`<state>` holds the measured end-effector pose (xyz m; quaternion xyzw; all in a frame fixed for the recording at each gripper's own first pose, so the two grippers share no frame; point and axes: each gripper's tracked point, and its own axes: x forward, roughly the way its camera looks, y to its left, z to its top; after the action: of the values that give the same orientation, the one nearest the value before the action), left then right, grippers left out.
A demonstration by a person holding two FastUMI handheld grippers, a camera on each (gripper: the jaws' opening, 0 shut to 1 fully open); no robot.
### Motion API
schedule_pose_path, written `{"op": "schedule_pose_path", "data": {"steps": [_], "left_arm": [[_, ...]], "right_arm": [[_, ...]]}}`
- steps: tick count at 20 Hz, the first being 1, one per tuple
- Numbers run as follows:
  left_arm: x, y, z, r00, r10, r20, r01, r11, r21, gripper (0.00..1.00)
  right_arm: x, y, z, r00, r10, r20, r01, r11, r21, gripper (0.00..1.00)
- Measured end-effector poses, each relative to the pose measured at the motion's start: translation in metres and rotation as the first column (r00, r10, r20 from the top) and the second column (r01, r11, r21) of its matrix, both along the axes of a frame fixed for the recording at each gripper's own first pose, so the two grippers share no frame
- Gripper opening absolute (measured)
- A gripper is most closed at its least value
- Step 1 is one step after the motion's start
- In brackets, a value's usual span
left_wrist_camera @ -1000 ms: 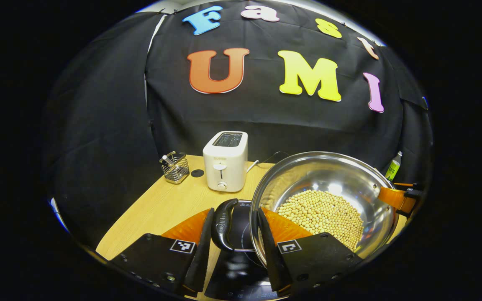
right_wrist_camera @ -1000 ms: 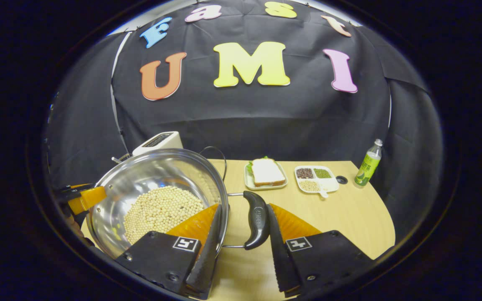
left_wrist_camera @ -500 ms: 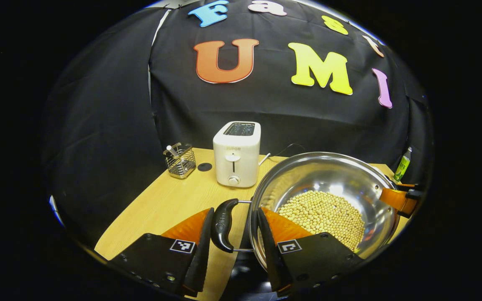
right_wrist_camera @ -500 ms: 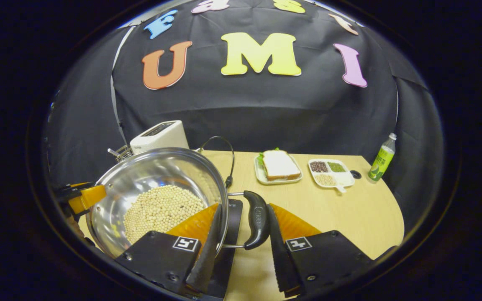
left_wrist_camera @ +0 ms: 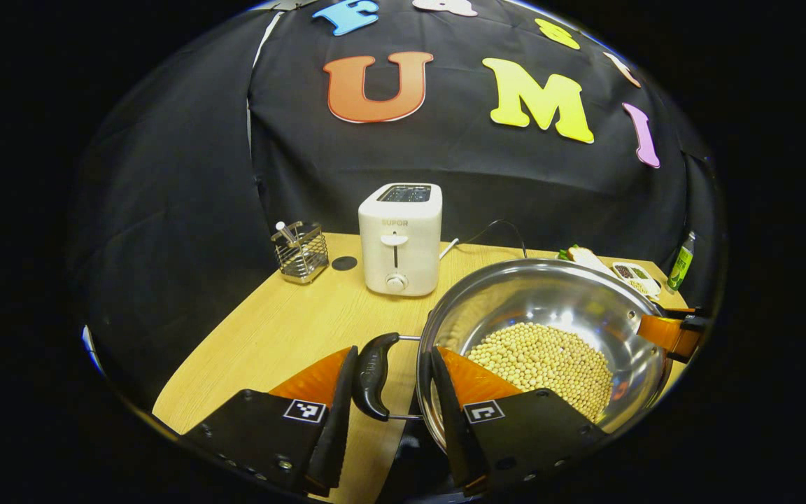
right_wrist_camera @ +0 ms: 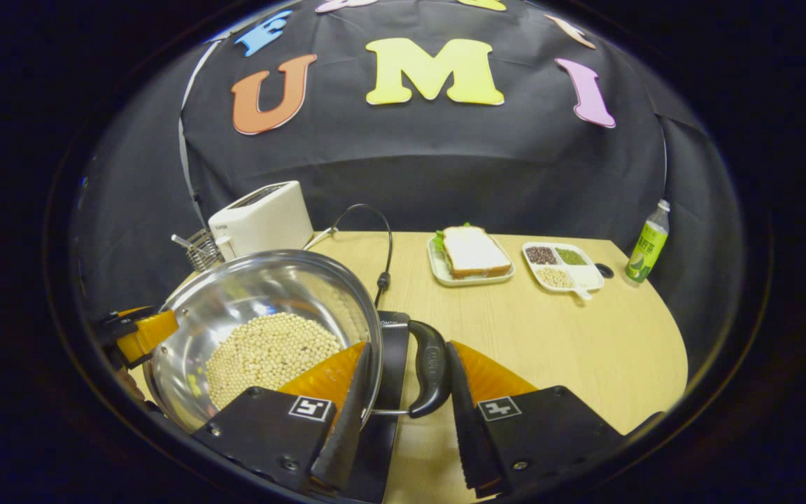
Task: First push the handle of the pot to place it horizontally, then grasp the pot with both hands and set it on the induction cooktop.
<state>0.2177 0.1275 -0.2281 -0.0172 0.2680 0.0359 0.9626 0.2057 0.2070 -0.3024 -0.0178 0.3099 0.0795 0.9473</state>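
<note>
- Nearest to me in the left gripper view, my left hand-held gripper [left_wrist_camera: 389,413] straddles the pot's left handle [left_wrist_camera: 371,374]; the grip runs along the fingers' line, but I see a gap on at least one side, so I cannot tell if it is truly clamped.
- In the right gripper view my right hand-held gripper [right_wrist_camera: 403,413] brackets the right handle [right_wrist_camera: 431,367] the same way. The outer finger looks to touch the grip, but the inner one sits by the rim, so I cannot tell its clamp either.
- The pot [left_wrist_camera: 550,301] lies between my two hand-held grippers, each equally near its own handle. The handle-to-handle axis runs straight from one gripper to the other, level, mouth up, soybeans [right_wrist_camera: 270,357] heaped inside.
- Beneath the pot's right edge I see the induction cooktop [right_wrist_camera: 392,350], dark, partly covered by the pot; I judge the pot is over it and the next move is straight down, kept level.
- Further off on the surface [right_wrist_camera: 585,336]: a toaster [left_wrist_camera: 401,238] and wire caddy [left_wrist_camera: 299,250], then a sandwich plate [right_wrist_camera: 471,255], a divided dish [right_wrist_camera: 562,264] and a bottle [right_wrist_camera: 646,241].
</note>
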Motion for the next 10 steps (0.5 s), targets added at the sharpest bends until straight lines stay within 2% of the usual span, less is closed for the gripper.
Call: {"op": "schedule_pose_path", "data": {"steps": [3, 4, 5, 7, 10], "left_arm": [[0.0004, -0.0002, -0.0012, 1.0, -0.011, 0.01, 0.011, 1.0, 0.008, 0.56], [0.0009, -0.0008, -0.0014, 1.0, -0.015, 0.013, 0.015, 1.0, 0.0, 0.65], [0.0004, -0.0014, -0.0027, 1.0, -0.021, 0.012, 0.021, 1.0, -0.003, 0.57], [-0.0002, -0.0011, -0.0021, 0.999, -0.031, 0.016, 0.031, 1.0, 0.001, 0.57], [-0.0011, 0.0019, 0.0057, 0.999, -0.033, 0.038, 0.033, 0.999, 0.001, 0.63]], "right_arm": [[-0.0003, -0.0013, -0.0017, 1.0, -0.005, 0.008, 0.005, 1.0, 0.008, 0.61], [0.0001, -0.0018, -0.0017, 1.0, -0.007, 0.013, 0.006, 1.0, 0.009, 0.62], [-0.0005, -0.0015, -0.0018, 1.0, -0.007, 0.016, 0.007, 1.0, 0.013, 0.62], [-0.0002, -0.0009, -0.0013, 1.0, -0.003, 0.026, 0.003, 1.0, 0.023, 0.62], [0.003, -0.0001, 0.0018, 0.997, 0.004, 0.072, -0.006, 0.999, 0.034, 0.7]]}}
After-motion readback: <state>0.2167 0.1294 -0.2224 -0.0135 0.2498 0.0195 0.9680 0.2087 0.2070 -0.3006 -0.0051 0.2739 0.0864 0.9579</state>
